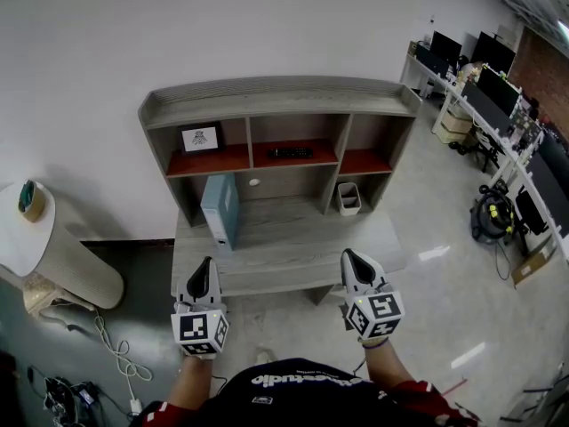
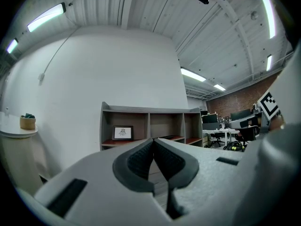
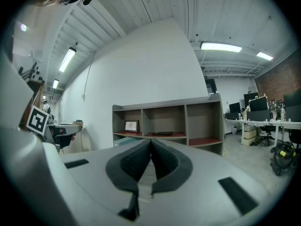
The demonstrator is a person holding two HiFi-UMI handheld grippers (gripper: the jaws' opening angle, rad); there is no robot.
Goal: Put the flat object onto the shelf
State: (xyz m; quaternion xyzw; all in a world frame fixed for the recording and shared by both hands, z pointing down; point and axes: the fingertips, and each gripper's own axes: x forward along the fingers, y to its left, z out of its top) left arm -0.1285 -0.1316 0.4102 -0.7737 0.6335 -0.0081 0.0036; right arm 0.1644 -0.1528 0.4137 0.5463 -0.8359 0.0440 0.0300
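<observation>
office shelf (image 1: 276, 90): box (image 1: 220, 210) on edge under shelf's left bay, easy to pinch — left gripper (image 1: 206, 261), right gripper (image 1: 348, 255) closed, empty, facing shelf.

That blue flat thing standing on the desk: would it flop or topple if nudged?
The blue panel probably stays stiff: its edges look straight and it stands on edge on the desk. Tall and thin, it would likely topple from a sideways nudge. Its smooth faces may slip.
</observation>
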